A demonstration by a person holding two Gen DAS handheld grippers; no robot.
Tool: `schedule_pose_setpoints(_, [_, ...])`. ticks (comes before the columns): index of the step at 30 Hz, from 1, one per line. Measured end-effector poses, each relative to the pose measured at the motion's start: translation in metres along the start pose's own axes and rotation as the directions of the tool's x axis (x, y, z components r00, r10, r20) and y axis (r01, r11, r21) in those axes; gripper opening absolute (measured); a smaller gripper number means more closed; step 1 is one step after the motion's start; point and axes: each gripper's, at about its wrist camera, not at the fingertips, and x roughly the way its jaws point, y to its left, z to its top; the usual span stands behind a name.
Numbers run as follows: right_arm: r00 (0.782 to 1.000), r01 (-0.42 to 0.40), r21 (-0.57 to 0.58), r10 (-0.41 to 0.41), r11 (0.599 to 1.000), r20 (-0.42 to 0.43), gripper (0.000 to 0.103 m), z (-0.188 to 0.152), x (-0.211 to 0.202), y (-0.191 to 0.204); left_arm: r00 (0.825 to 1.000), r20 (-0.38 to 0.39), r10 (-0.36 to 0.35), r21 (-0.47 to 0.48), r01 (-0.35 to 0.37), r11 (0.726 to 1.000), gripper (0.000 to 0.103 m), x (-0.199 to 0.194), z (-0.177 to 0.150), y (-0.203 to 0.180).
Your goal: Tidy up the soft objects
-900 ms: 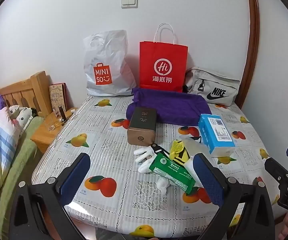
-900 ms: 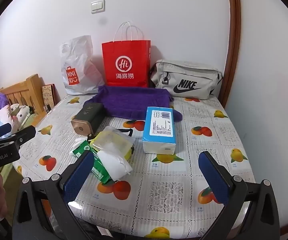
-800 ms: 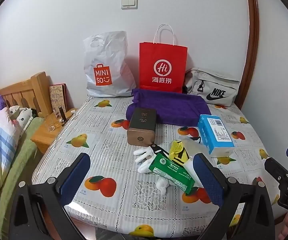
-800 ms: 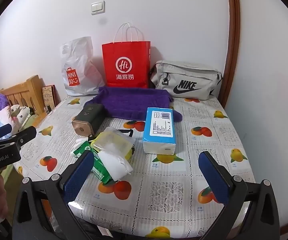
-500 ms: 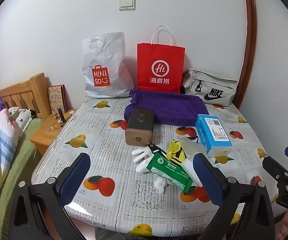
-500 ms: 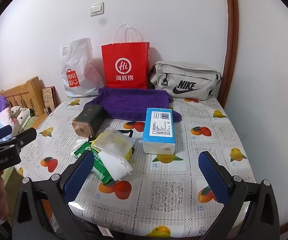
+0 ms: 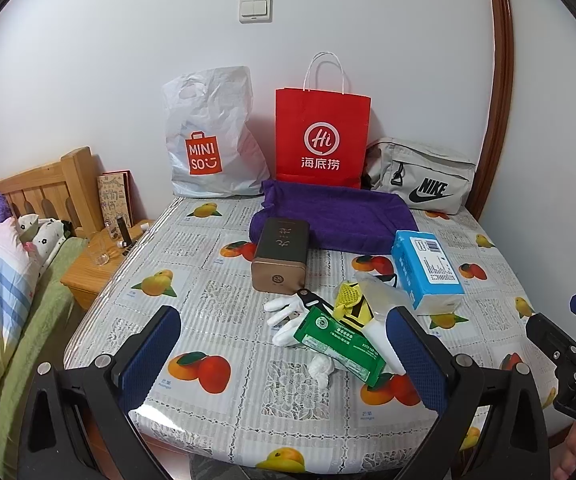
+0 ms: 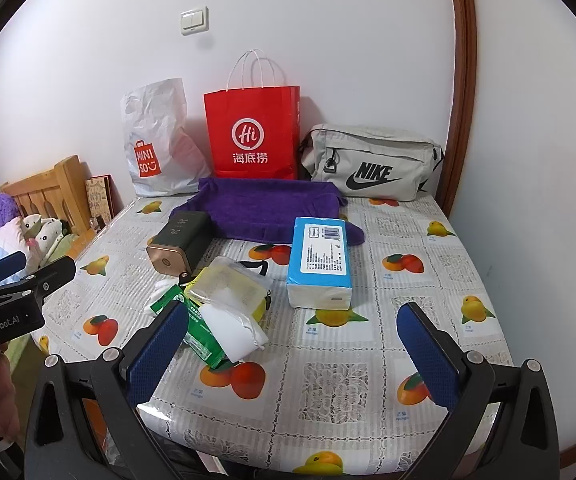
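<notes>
A purple towel (image 7: 340, 216) (image 8: 264, 208) lies at the back of the fruit-print table. In front of it sits a pile: white gloves (image 7: 288, 312), a green wipes pack (image 7: 340, 340) (image 8: 200, 328), a yellow mesh pouch (image 7: 348, 300) and a clear bag of white cloth (image 8: 228, 288). A blue tissue pack (image 7: 428, 268) (image 8: 320, 256) lies to the right. My left gripper (image 7: 288, 360) is open and empty above the table's near edge. My right gripper (image 8: 292, 356) is open and empty, also at the near edge.
A brown-green box (image 7: 280, 256) (image 8: 180, 244) lies left of the pile. A white MINISO bag (image 7: 208, 136), a red paper bag (image 7: 322, 136) and a grey Nike bag (image 7: 420, 176) stand against the wall. A bed with pillows (image 7: 4, 264) and a wooden nightstand (image 7: 96, 264) are left.
Both grippers have drifted slightly; the view has shifted a little. Nothing on the table has moved and both grippers stay open.
</notes>
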Motion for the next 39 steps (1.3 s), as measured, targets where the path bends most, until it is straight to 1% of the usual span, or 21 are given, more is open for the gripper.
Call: schedule_pose_setpoints(39, [1.000,-0.002,0.003,0.002,1.000,0.013,0.102,0.0026,-0.0050,0.0002,1.000,0.002,0.004,0.003,-0.004,1.000,0.103,-0.0013,-0.0004,-0.0002])
